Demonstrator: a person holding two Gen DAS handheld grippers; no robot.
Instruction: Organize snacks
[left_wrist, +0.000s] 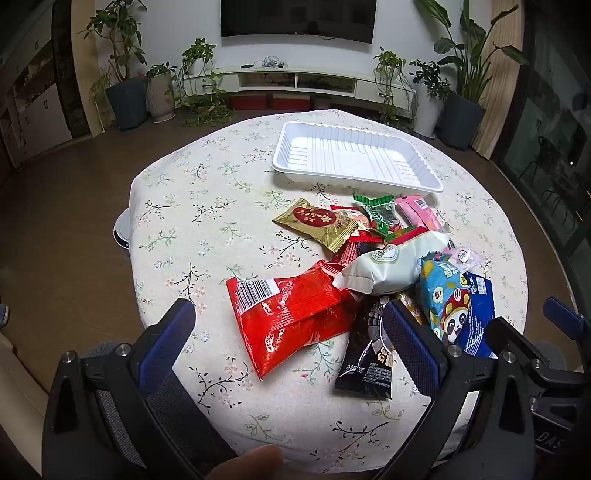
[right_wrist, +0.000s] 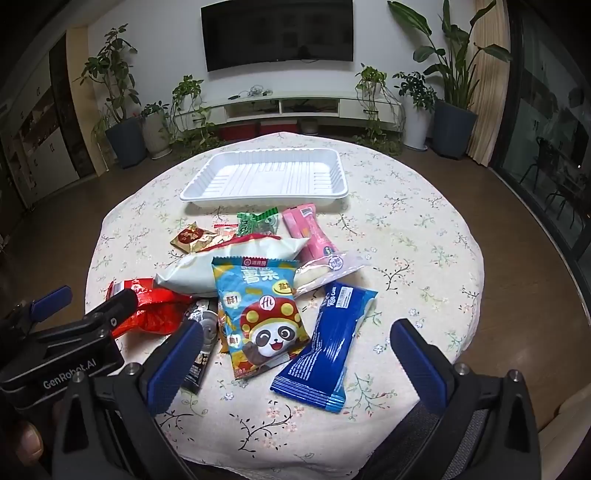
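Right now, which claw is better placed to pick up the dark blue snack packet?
Probably the right claw: it is open, and the dark blue packet lies between its fingers. The left claw is open over the red packet instead.

Both grippers (left_wrist: 288, 317) (right_wrist: 295, 339) had black frames, silver screws and blue textured pads (left_wrist: 410, 339). White "GenRobot.AI" lettering showed lower left; a bare thumb (left_wrist: 247, 463) at the bottom edge.
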